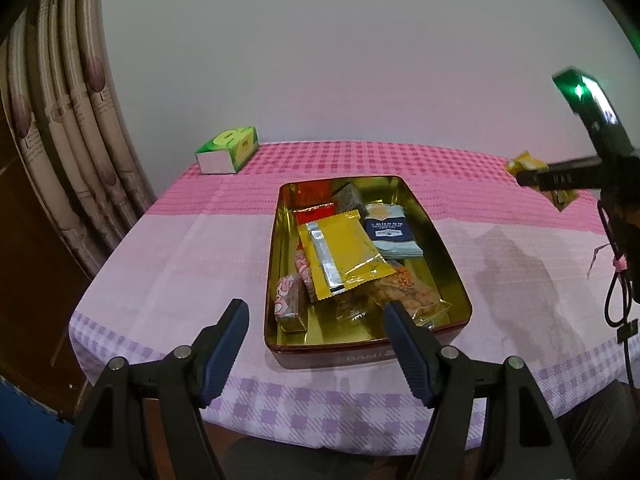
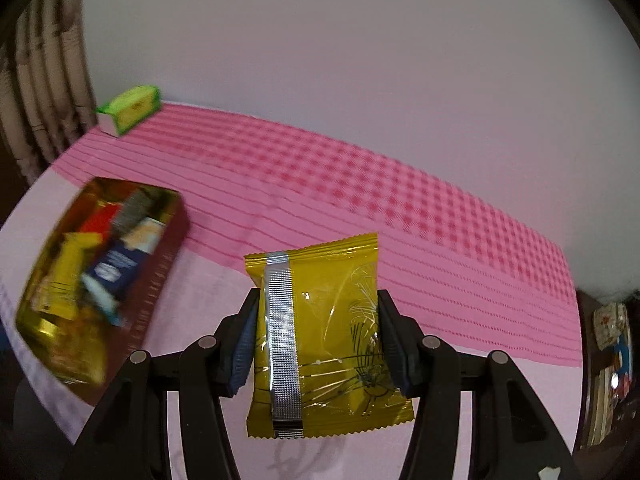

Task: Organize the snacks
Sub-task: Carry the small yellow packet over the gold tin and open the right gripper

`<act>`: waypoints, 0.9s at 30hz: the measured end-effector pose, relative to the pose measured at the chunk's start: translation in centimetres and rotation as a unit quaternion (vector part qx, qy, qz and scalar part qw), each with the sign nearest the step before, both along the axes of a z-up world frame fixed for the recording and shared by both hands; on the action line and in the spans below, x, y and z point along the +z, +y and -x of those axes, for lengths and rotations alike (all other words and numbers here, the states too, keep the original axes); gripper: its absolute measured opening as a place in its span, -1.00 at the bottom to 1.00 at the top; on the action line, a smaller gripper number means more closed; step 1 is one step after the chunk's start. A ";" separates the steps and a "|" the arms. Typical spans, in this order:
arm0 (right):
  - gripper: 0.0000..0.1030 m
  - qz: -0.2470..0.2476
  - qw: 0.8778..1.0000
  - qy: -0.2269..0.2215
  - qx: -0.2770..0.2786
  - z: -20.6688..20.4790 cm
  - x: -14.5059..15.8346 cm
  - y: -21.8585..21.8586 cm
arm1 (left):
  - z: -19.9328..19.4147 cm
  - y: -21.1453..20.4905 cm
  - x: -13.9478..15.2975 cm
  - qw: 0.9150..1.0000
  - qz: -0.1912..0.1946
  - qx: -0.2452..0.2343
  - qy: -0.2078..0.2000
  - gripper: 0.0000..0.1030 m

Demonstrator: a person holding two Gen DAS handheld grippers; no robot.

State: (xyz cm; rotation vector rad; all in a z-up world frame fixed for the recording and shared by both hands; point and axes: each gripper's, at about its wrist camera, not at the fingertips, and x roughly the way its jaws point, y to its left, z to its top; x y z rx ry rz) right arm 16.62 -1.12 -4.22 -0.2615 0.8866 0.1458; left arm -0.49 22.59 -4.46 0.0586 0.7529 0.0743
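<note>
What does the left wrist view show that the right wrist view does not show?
Only the left wrist view shows the open left hand-held gripper and small pink-wrapped snacks in the tin. Only the right wrist view shows closely the right hand-held gripper shut on a yellow snack packet. Both show the tin of snacks, the green box and the pink tablecloth.

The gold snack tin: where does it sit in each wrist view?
Left wrist: gold snack tin at centre, just beyond the open left gripper.
Right wrist: same tin, blurred, at the left edge.
Shared landmark: green tissue box at the table's far left corner.
</note>
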 end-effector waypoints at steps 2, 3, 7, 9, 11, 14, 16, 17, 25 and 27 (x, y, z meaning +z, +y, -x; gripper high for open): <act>-0.01 -0.003 1.000 -0.008 0.011 0.7 1.1 1.8 | 0.1 0.0 0.1 1.000 0.002 0.002 -0.002 0.39; -0.01 -0.004 1.000 -0.011 0.017 1.0 1.5 2.6 | 0.2 0.1 0.1 1.000 0.003 0.003 -0.002 0.39; -0.01 -0.003 0.999 -0.021 0.045 2.3 2.9 6.1 | 0.3 0.3 0.3 1.000 0.005 0.006 -0.004 0.39; -0.01 -0.004 0.998 -0.024 0.056 2.9 3.3 7.5 | 0.3 0.3 0.3 1.000 0.004 0.006 -0.005 0.39; -0.01 -0.003 0.997 -0.026 0.069 3.4 3.7 8.9 | 0.3 0.3 0.3 1.000 0.005 0.006 -0.005 0.39; -0.01 -0.001 0.996 -0.027 0.082 3.9 4.3 10.5 | 0.3 0.3 0.4 1.000 0.007 0.007 -0.005 0.39; -0.01 0.003 0.995 -0.029 0.090 4.3 4.3 11.3 | 0.8 0.6 0.3 1.000 0.013 0.013 0.000 0.39; -0.01 0.009 0.995 -0.028 0.095 4.3 4.2 11.7 | 1.4 0.8 0.4 1.000 0.022 0.017 0.001 0.39; -0.01 0.012 0.994 -0.015 0.111 3.7 2.1 13.7 | 4.3 4.1 0.8 0.992 0.047 0.119 -0.021 0.39; -0.01 0.015 0.993 -0.008 0.117 3.8 1.2 14.4 | 4.0 4.1 0.5 0.992 0.046 0.118 -0.015 0.39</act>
